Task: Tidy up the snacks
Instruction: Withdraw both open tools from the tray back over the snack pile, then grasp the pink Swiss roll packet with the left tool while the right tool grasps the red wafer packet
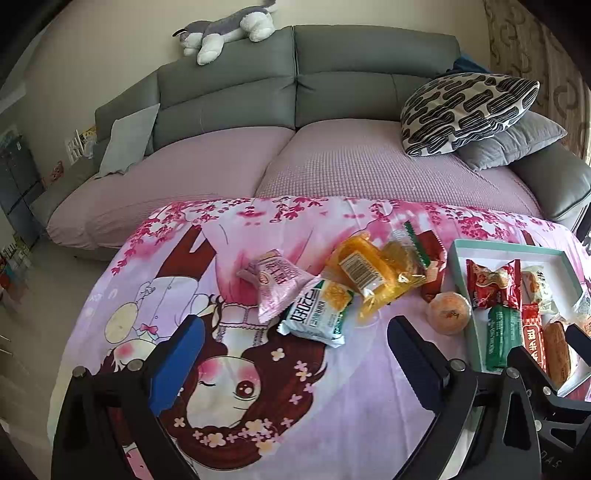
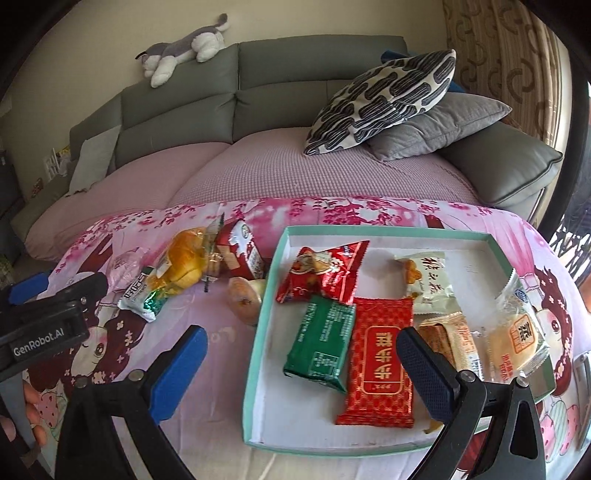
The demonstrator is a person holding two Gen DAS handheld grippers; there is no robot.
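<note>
A low table is draped in a pink cartoon cloth [image 1: 332, 387] printed with cherry blossoms and a wide-eyed girl. Behind it runs a grey sofa [image 1: 295, 81] with lilac seat covers, a plush husky [image 1: 229, 31] lying along its backrest, and a black-and-white patterned cushion [image 2: 384, 99] leaning on a grey one at the right end. A patterned curtain [image 2: 509, 55] hangs at the far right.

The snacks sit in two groups. Loose on the cloth are a pink packet [image 1: 277, 288], a white-and-green packet [image 1: 317, 314], a yellow bag [image 1: 369, 273] and a round wrapped bun [image 1: 448, 314] just beside the tray. Inside the teal-rimmed tray [image 2: 258, 332] lie a green packet [image 2: 321, 343], a long red packet [image 2: 380, 358] and several others.

The left gripper [image 1: 295, 350] hovers over the cloth, jaws spread and empty. The right gripper [image 2: 303, 365] hangs above the tray's near part, likewise released, holding nothing.
</note>
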